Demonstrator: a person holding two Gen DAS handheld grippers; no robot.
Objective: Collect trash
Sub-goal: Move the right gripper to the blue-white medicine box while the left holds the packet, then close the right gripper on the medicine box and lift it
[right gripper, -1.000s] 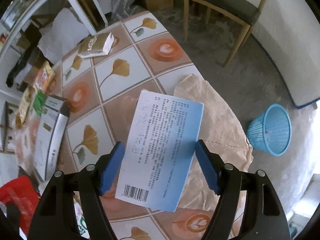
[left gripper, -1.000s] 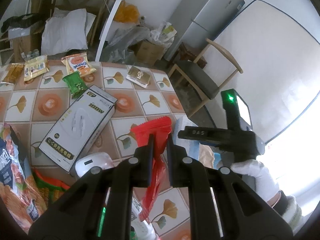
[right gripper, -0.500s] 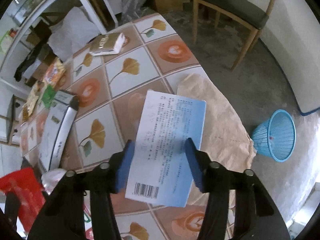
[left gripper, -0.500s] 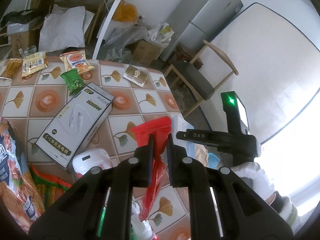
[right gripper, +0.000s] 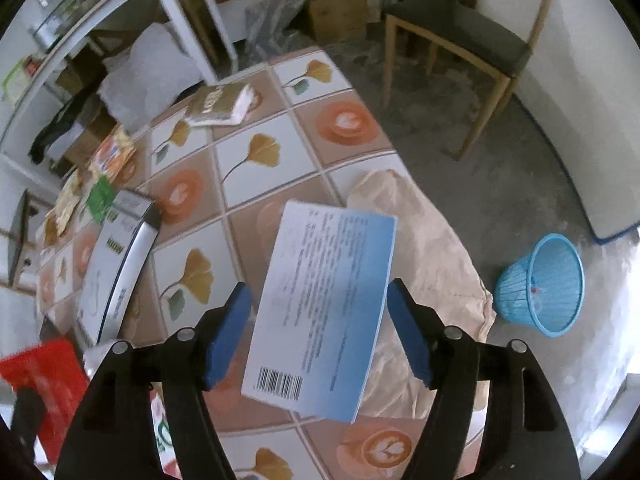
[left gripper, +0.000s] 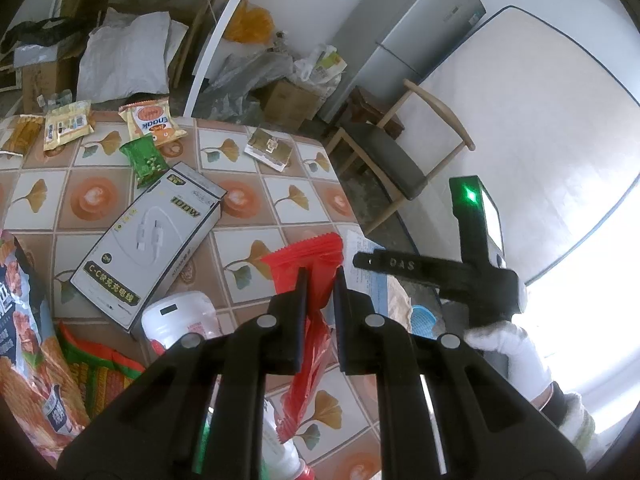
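Chair [right gripper: 460,28]: I see it on the floor beyond the table's far edge, dark seat, wooden frame.
Fridge [left gripper: 404,32]: grey, against the wall behind the chair.
Cardboard box [left gripper: 290,100]: on the floor past the table's far edge.
White sack [left gripper: 124,60]: slumped beyond the far left corner.
Floor [right gripper: 500,184]: bare grey.

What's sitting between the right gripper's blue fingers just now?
The light blue printed card with a barcode lies between the right gripper's opening fingers, resting on crumpled brown paper; neither pad touches it. The right wrist view shows this.
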